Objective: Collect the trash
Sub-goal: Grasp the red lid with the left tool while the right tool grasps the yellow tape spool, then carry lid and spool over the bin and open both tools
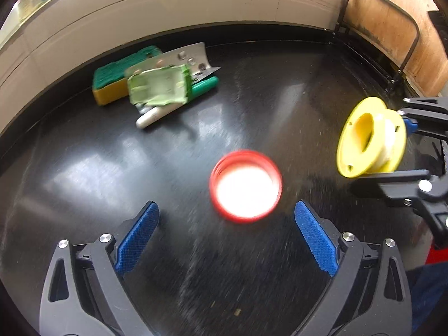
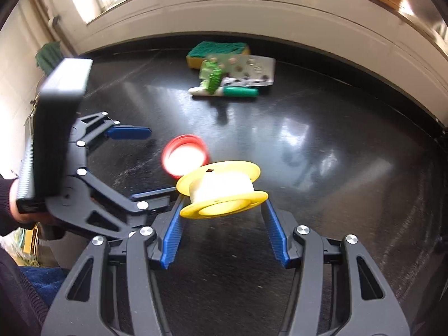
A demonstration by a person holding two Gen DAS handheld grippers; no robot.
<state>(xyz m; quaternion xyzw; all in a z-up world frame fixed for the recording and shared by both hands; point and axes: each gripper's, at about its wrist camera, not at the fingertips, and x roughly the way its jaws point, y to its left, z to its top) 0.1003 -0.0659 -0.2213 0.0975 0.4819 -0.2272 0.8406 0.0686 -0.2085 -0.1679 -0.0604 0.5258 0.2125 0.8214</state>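
Observation:
A red bottle cap [image 1: 245,186] lies open side up on the black table [image 1: 84,173]. My left gripper [image 1: 226,205] hangs just above it, open, the cap a little ahead of its blue pads [image 1: 315,238]. In the right wrist view, the left gripper [image 2: 160,161] stands beside the same cap [image 2: 185,158]. My right gripper [image 2: 222,203] is shut on a yellow spool [image 2: 224,193] wound with white tape, its pads against the rim of the near flange. The left wrist view shows that spool [image 1: 371,137] at the right edge, between the right gripper's fingers.
At the back of the table lies a pile: a green and yellow sponge [image 1: 117,79], a silver blister pack [image 1: 184,57], a crumpled pale green carton [image 1: 158,86] and a green-capped pen [image 2: 240,92]. A pale wall runs behind. A chair back [image 1: 386,28] stands at the far right.

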